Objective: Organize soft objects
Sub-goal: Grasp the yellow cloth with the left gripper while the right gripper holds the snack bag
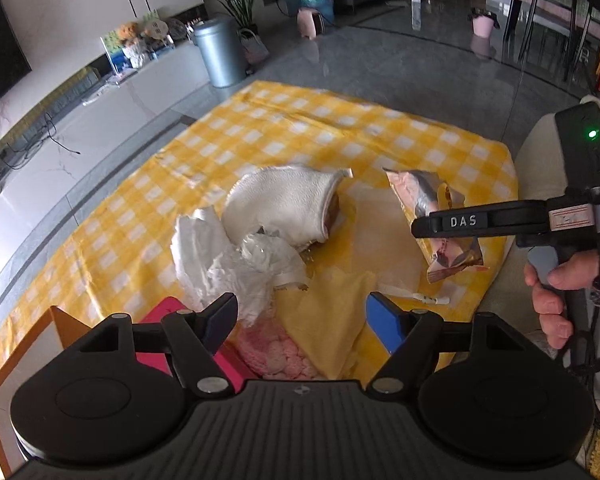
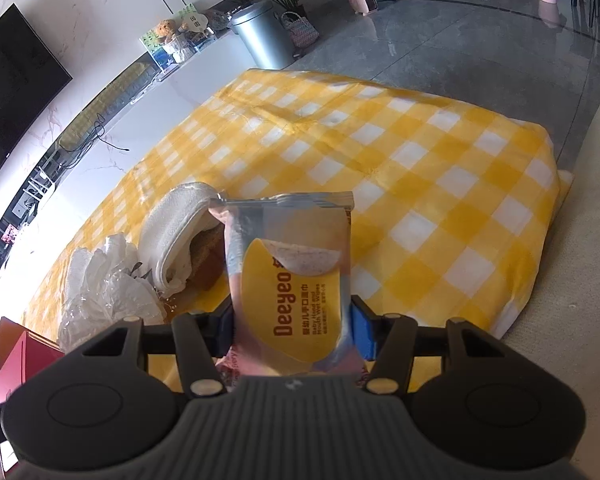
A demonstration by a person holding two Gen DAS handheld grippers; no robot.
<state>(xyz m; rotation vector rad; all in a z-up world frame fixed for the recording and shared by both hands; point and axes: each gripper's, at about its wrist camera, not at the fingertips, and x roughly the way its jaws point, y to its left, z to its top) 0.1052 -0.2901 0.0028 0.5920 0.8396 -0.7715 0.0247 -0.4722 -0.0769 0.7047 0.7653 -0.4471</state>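
Note:
My right gripper is shut on a pack of Deeyeo wet wipes and holds it upright above the yellow checked cloth. In the left wrist view that pack hangs in the right gripper at the right. My left gripper is open and empty, low over a pink knitted item and a plain yellow cloth. A folded white towel and crumpled clear plastic with white tissue lie just ahead of it.
An orange-rimmed box with a red inside sits at the near left, also in the right wrist view. A thin white stick lies near the cloth. A grey bin and a low white cabinet stand beyond.

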